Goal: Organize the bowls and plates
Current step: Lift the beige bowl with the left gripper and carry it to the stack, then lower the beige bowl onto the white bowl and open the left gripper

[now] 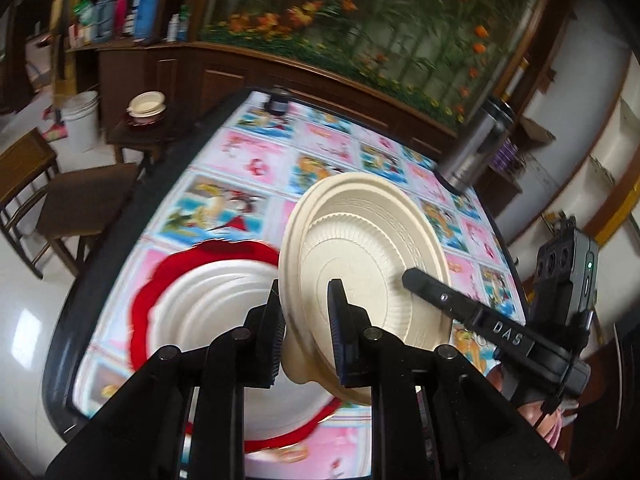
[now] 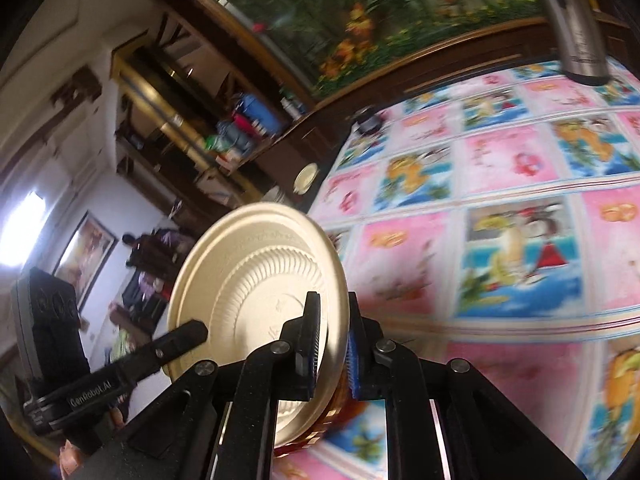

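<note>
The cream plate (image 1: pixel 368 252) is off the counter (image 1: pixel 224 184), tilted steeply on edge above the cartoon-print cloth that covers it, and both grippers have it by the rim. The left gripper (image 1: pixel 306 340) has its two fingers (image 1: pixel 339 320) clamped on the plate's lower rim, one pad on the ribbed face and the other behind it. The right gripper (image 2: pixel 332 344) pinches the same cream plate (image 2: pixel 256 280) at another part of its rim, its fingers (image 2: pixel 310 332) pressed on either side of the thin edge; in the left wrist view a black finger (image 1: pixel 436 292) of that right gripper lies against the plate's face from the right side, and in the right wrist view a finger (image 2: pixel 180 340) of the left one reaches in from the left. On the counter below the lifted plate lies a white plate (image 1: pixel 216 300) resting on a red scalloped one (image 1: pixel 148 292), near the counter's left edge, blurred. A steel flask (image 1: pixel 476 148) stands upright at the far right corner of the counter, and a small dark object (image 1: pixel 279 101) sits at the far left corner. Beyond the counter, a cream bowl (image 1: pixel 146 106) rests on a dark side table (image 1: pixel 136 132), with a white bucket (image 1: pixel 82 120) on the floor beside it.
</note>
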A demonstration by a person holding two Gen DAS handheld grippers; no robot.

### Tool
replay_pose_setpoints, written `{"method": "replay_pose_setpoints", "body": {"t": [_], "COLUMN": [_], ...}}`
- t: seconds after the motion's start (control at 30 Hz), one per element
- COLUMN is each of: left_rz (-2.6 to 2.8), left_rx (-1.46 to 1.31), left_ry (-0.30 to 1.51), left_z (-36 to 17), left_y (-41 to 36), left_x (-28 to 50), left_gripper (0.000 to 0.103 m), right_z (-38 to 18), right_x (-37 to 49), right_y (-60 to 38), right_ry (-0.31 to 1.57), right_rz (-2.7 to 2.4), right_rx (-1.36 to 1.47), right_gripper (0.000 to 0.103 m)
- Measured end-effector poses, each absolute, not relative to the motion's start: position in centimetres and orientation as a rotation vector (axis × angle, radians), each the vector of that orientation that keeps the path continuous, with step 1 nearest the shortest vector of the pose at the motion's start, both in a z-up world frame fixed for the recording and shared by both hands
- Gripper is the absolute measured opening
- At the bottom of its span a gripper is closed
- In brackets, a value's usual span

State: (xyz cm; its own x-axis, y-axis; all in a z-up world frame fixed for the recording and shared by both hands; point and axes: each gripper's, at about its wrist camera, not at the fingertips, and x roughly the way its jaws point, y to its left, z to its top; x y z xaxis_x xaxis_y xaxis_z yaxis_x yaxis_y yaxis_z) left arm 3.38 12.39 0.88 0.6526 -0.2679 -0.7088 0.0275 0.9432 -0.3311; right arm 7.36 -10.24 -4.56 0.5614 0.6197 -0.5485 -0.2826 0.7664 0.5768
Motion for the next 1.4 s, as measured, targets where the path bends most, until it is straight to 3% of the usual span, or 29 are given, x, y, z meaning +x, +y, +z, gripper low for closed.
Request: {"method": "replay_pose_setpoints", "body": {"t": [0.5, 0.93, 1.0, 1.03, 1.07, 1.1, 1.3, 1.4], "left_rz": [-0.114, -0.136, -0.141, -0.145, -0.144, -0.125, 0.016, 0.062], "left_rx": [-0.418, -0.427, -0.428, -0.428, -0.418, -0.386, -0.162, -0.056], "left_ry": [0.926, 0.949, 0.942, 0.938, 0.935, 0.923, 0.786, 0.729], "left_z": [-4.3, -5.2, -5.0, -4.9, -4.7, -4.3, -1.9, -1.1], "left_y": [18.4, 18.9, 19.0, 19.0, 19.0, 18.9, 17.6, 16.2], "left_x": [1.5, 1.3, 1.2, 1.1, 1.0, 0.8, -1.0, -1.6], "left_gripper": [0.016, 0.017, 0.031, 0.040, 0.067, 0.085, 0.087, 0.094], "right_z": [-7.3, -7.3, -7.1, -7.0, -6.9, -6.7, -5.5, -4.9], "right_x": [5.6, 4.7, 4.5, 4.5, 4.3, 4.0, 2.7, 2.2], "right_y": [-2.1, -0.2, 0.0, 0.0, 0.1, 0.1, -0.8, -2.2], "right_ry": [0.895, 0.826, 0.814, 0.809, 0.800, 0.785, 0.682, 0.624], "right_rz": [0.577, 0.504, 0.493, 0.493, 0.492, 0.485, 0.478, 0.478], "right_rx": [0.296, 0.126, 0.100, 0.090, 0.077, 0.065, 0.034, 0.063], "right_gripper": [0.013, 0.014, 0.016, 0.025, 0.037, 0.042, 0.055, 0.062]}}
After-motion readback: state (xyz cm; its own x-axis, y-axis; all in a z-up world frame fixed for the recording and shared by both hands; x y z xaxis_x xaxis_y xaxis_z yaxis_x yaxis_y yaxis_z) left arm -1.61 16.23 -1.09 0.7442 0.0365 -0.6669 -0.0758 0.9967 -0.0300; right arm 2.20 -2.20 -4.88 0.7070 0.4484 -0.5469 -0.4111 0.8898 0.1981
